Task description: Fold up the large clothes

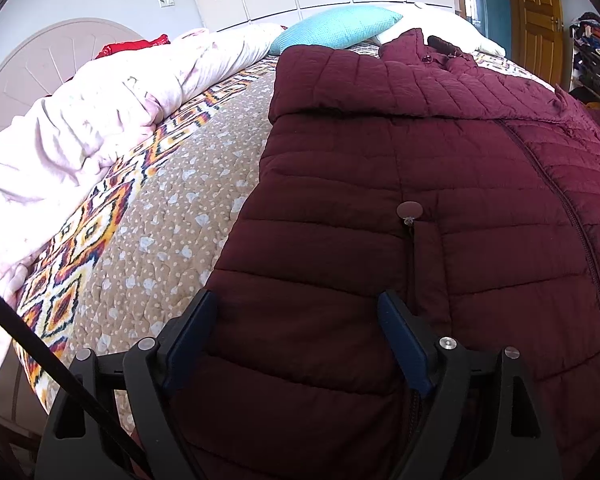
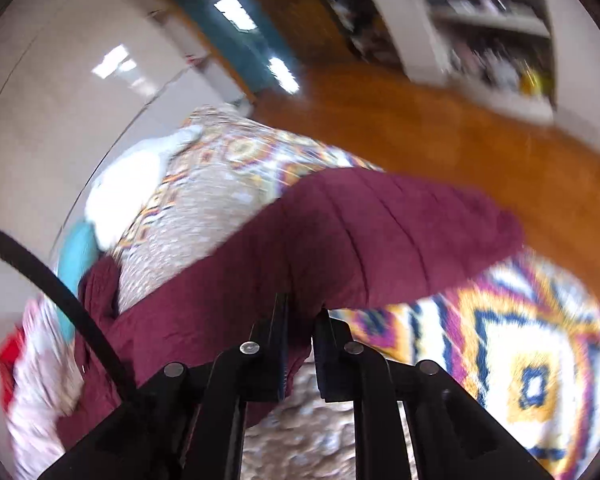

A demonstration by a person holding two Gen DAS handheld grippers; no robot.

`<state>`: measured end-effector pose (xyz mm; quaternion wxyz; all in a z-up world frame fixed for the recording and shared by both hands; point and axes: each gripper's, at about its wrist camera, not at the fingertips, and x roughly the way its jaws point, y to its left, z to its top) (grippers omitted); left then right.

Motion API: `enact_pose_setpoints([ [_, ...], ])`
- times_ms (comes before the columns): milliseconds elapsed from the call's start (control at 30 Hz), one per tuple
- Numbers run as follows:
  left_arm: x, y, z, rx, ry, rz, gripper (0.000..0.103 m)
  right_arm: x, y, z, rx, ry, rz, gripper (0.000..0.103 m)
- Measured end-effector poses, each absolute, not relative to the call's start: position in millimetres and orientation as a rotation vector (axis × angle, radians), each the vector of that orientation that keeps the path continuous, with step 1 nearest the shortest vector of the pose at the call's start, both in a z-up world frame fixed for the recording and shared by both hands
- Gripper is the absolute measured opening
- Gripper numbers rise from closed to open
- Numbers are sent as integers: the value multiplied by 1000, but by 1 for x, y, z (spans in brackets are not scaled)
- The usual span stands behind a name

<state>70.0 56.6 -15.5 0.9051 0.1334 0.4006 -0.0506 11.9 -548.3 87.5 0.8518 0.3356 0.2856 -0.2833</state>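
We see the maroon quilted jacket lying on the bed's patterned bedspread, collar toward the turquoise pillow. Its left edge runs down the middle of the left wrist view, with a wide strip of bare bedspread between it and the crumpled pink blanket along the bed's far side. Our left hand-held gripper hangs released over the jacket's lower front, fingers spread and pinching no cloth, the pocket zipper just ahead of its right finger. Our right hand-held gripper is clenched on the jacket's sleeve, which arches above the bedspread; that view is blurred. Past the bed's edge lies open wooden floor.
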Motion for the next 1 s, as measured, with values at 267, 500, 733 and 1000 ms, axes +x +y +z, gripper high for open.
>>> enact_pose_setpoints([
  [267,69,59,-15,256,826,-113,82,91,-359,133,267,677,-163,9],
  [500,54,59,21,205,839,-213,82,120,-245,61,42,872,41,9],
  [733,43,22,121,198,667,-359,82,107,-263,35,249,867,94,29],
  [1000,107,-98,168,312,634,-515,82,43,-312,49,523,694,88,39],
])
